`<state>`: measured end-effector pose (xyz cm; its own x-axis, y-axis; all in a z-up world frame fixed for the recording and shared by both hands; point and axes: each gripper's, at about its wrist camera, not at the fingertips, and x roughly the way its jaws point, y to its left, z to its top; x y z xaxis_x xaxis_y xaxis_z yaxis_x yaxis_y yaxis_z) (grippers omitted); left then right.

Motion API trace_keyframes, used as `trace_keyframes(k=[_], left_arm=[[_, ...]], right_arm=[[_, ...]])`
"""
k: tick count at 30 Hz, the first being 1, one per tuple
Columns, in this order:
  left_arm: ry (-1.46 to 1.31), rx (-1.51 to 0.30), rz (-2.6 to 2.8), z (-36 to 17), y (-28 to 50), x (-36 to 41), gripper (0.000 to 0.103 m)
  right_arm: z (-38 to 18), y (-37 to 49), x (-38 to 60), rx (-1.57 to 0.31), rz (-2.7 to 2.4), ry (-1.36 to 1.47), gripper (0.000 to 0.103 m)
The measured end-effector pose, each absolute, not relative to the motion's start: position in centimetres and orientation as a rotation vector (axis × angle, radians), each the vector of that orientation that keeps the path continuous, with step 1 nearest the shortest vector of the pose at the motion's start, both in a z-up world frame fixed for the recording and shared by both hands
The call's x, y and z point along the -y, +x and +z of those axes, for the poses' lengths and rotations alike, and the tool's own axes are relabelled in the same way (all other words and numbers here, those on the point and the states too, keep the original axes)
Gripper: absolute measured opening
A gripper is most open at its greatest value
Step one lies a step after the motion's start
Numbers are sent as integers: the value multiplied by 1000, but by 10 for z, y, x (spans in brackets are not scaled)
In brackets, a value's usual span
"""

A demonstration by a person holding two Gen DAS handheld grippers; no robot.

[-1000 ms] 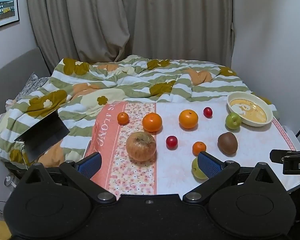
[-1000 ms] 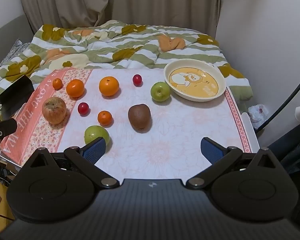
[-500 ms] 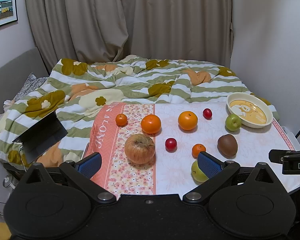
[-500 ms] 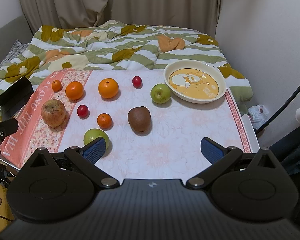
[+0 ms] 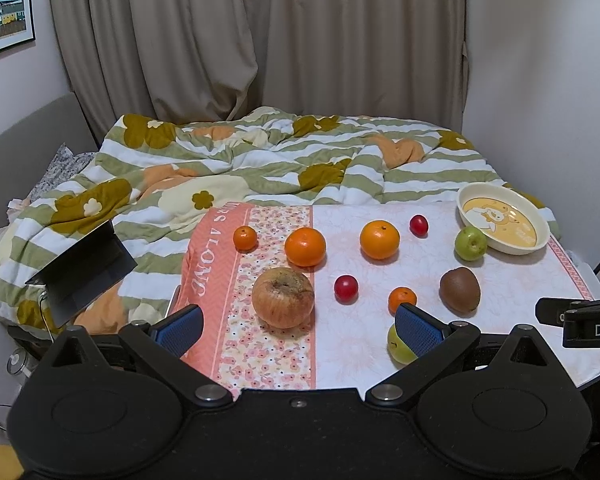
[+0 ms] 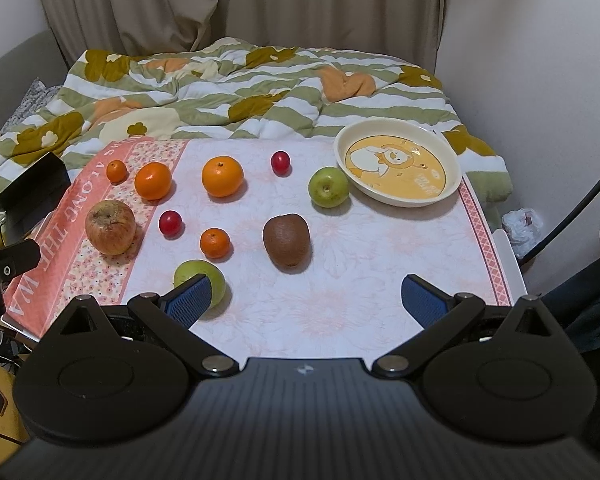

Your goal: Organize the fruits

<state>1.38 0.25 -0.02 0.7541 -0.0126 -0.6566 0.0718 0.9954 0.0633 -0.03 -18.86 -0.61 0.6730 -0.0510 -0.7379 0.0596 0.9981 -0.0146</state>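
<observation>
Fruits lie scattered on a cloth-covered table (image 6: 360,304). A large reddish apple (image 5: 283,297) (image 6: 110,227) sits at the left, a brown kiwi (image 5: 459,289) (image 6: 287,239) in the middle. Two big oranges (image 6: 153,180) (image 6: 222,176), two small ones (image 6: 215,243) (image 6: 117,171), two red plums (image 6: 170,222) (image 6: 280,162) and two green apples (image 6: 328,186) (image 6: 199,276) lie around them. A cream bowl (image 5: 502,223) (image 6: 398,166) stands at the far right, with no fruit in it. My left gripper (image 5: 298,330) and right gripper (image 6: 305,302) hover open over the near edge, holding nothing.
A striped, flowered duvet (image 5: 260,160) covers the bed behind the table. A dark laptop-like object (image 5: 82,266) rests on the bed at the left. Curtains (image 5: 260,40) and a wall close off the back and right. The right gripper's body (image 5: 580,320) shows at the left view's right edge.
Both views have drifted slightly back and up, so the table sits a little farther off. No fruit has moved and both grippers stay open.
</observation>
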Motion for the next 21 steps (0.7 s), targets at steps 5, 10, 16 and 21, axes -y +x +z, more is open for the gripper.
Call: trace_keyframes(k=[5,10,16,21], left_arm=[[85,-715,-46,-1,15,-4,103],[87,-716,-47,0,15,-4,103],[87,-716,-45,0,15,-6,103],[84,-721,-42,-1,18,-11,103]], right_arm=[[-6,3,185,-832,-63,15,103],[-8,1,191,-831,-59,11,103],[-9,4,186,-835,-59,14,103],[-9,3,190,-833,-56,13,103]])
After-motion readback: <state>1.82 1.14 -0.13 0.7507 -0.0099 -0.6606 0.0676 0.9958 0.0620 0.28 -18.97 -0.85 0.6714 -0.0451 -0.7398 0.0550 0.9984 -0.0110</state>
